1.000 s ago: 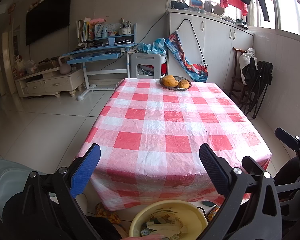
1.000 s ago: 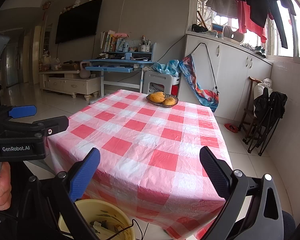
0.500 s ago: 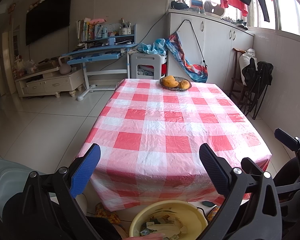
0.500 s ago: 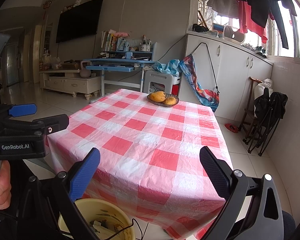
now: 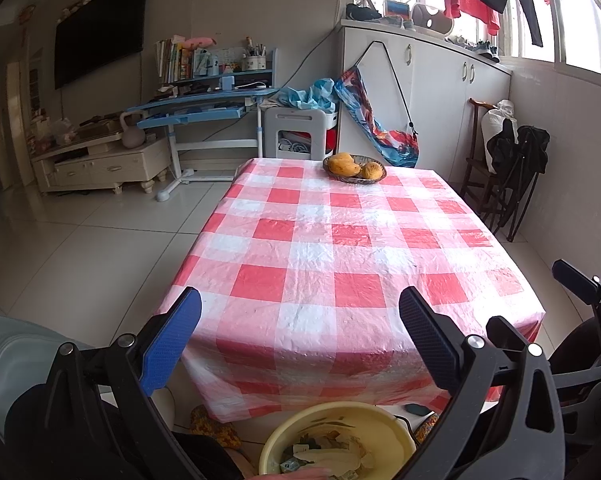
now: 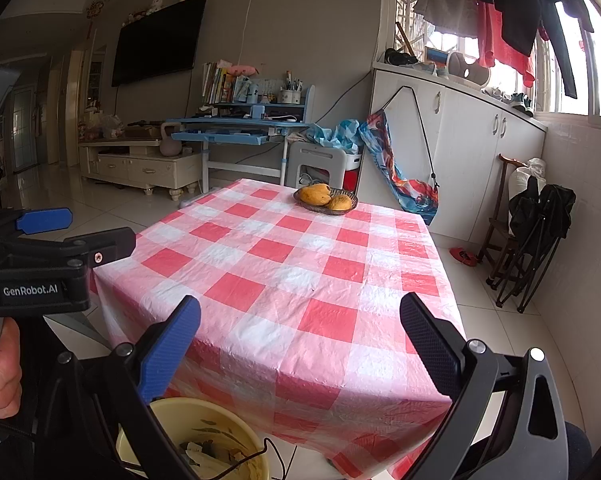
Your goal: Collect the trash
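Both grippers held level in front of the near edge of the table (image 5: pixel 340 272), red/white checked plastic cloth on it. Left gripper (image 5: pixel 300 332): jaws spread wide, nothing between them. Right gripper (image 6: pixel 300 336): same, spread wide and empty; its black frame also shows at the right edge of the left wrist view. Left unit body is visible at the left of the right wrist view, a hand (image 6: pixel 0 376) wrapped on its grip.

Trash sits in a yellow basin (image 5: pixel 384 420) below the table's near edge, under both grippers: crumpled paper and wrappers (image 5: pixel 332 456) inside, exact items too small to tell. Same basin in the right wrist view (image 6: pixel 236 424), a thin black cable crossing its rim.

Tabletop holds only a dark basket with mangoes (image 5: pixel 354 168) at the far end, well apart from the grippers
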The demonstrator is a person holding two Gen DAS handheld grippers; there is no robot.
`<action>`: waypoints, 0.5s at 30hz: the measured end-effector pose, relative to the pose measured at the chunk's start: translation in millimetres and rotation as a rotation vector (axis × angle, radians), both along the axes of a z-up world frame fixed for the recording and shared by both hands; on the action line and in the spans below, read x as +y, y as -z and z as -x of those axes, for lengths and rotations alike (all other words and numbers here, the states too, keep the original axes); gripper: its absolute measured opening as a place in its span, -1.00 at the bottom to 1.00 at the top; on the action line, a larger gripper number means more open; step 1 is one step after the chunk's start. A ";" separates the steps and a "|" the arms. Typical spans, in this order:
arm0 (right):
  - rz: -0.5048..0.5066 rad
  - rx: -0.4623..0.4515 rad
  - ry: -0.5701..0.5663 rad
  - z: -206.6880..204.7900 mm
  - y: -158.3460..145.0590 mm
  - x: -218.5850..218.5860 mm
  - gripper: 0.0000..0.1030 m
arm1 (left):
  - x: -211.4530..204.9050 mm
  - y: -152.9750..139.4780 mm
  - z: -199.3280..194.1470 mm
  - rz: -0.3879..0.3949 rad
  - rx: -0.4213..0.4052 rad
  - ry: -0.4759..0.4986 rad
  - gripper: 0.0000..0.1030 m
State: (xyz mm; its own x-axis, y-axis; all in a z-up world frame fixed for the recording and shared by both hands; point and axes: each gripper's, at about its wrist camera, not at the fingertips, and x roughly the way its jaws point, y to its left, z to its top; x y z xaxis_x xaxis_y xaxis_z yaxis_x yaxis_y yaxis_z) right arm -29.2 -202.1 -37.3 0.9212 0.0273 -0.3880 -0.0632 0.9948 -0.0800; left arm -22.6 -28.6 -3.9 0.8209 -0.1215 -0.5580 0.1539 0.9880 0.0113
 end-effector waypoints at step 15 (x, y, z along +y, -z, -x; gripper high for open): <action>0.001 0.000 0.000 -0.2 -0.1 0.5 0.85 | 0.7 -0.4 -0.9 0.005 0.000 -0.005 0.86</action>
